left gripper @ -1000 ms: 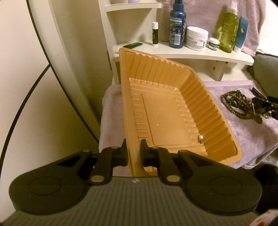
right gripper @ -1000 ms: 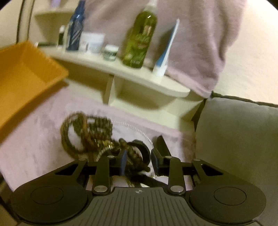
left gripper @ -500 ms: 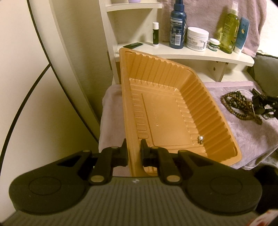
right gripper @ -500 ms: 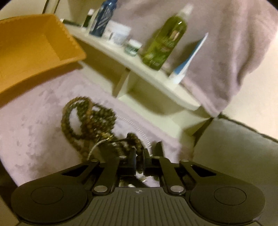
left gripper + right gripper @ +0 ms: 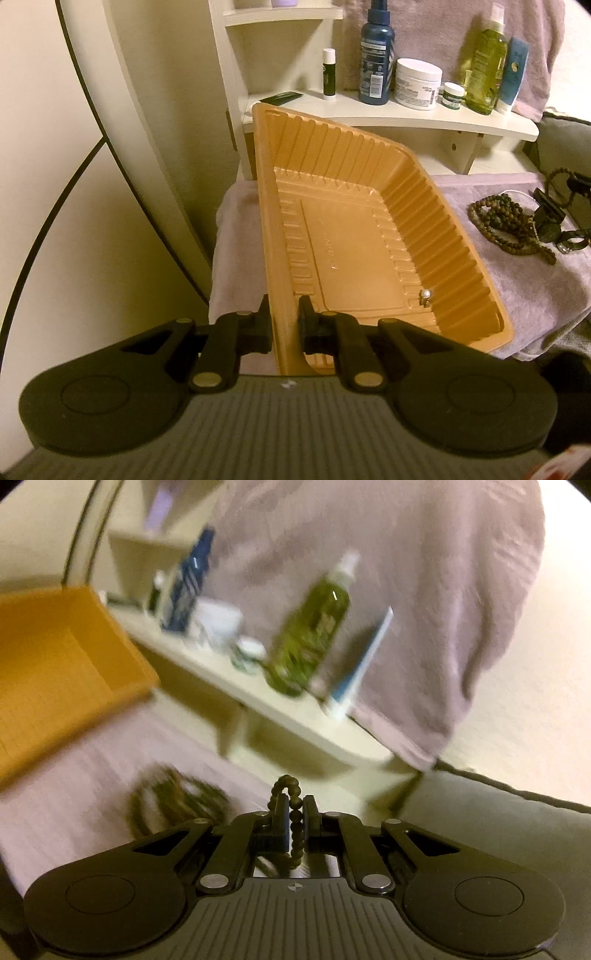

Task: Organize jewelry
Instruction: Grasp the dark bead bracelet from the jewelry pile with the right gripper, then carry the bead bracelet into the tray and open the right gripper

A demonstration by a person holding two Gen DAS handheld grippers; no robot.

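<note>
My left gripper point(image 5: 283, 325) is shut on the near rim of an orange plastic tray point(image 5: 354, 243), held tilted over a lilac towel point(image 5: 517, 280). A small pearl earring point(image 5: 425, 295) lies inside the tray near its right wall. My right gripper point(image 5: 294, 812) is shut on a dark bead bracelet point(image 5: 291, 786), lifted above the towel. A pile of brown bead strands point(image 5: 177, 801) stays on the towel below it, blurred; it also shows in the left wrist view point(image 5: 509, 225). The right gripper shows in the left wrist view at the far right point(image 5: 557, 214).
A white shelf point(image 5: 388, 114) behind holds a blue bottle point(image 5: 376, 55), a white jar point(image 5: 417, 83), a small jar point(image 5: 452, 95), a green bottle point(image 5: 484, 62) and a blue tube point(image 5: 511, 70). A grey cushion point(image 5: 498, 834) lies at right. A round mirror edge point(image 5: 122, 147) stands at left.
My right gripper closed on a bead bracelet and lifted it off the towel, away from the pile. The left gripper and tray have stayed still.
</note>
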